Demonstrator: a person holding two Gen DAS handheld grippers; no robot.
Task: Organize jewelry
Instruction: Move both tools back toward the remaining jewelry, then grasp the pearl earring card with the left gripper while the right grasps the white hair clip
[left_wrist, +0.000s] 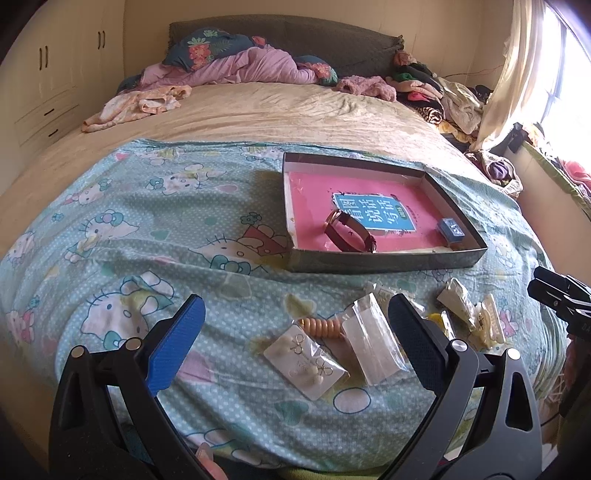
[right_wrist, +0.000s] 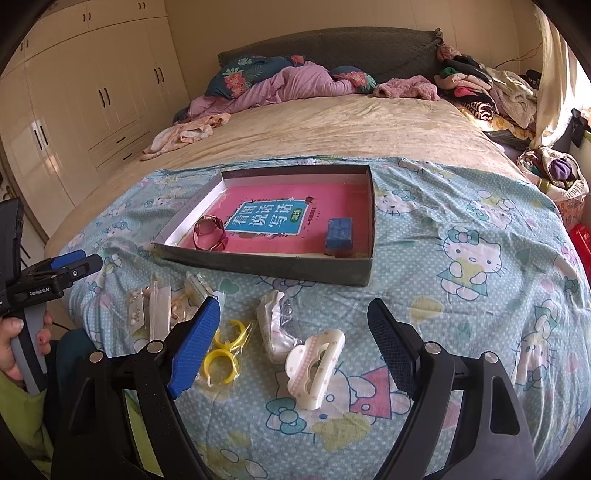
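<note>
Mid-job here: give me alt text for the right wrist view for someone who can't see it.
The open right gripper hovers over a white plastic hair claw clip on a Hello Kitty bedsheet. Yellow plastic rings in a clear bag lie left; beyond, a shallow cardboard box holds a looped wristwatch and blue block.

Bedroom. A bed (right_wrist: 332, 125) with a tan cover fills the room; a grey padded headboard (right_wrist: 332, 48) stands against the cream wall (right_wrist: 480, 26). Cream built-in wardrobes (right_wrist: 92, 92) with dark handles line the left wall. A window (left_wrist: 565, 74) with a pale curtain (left_wrist: 506, 85) at the right admits strong daylight. Clothing piles (right_wrist: 487, 92) lie along the bed's right side.
</note>
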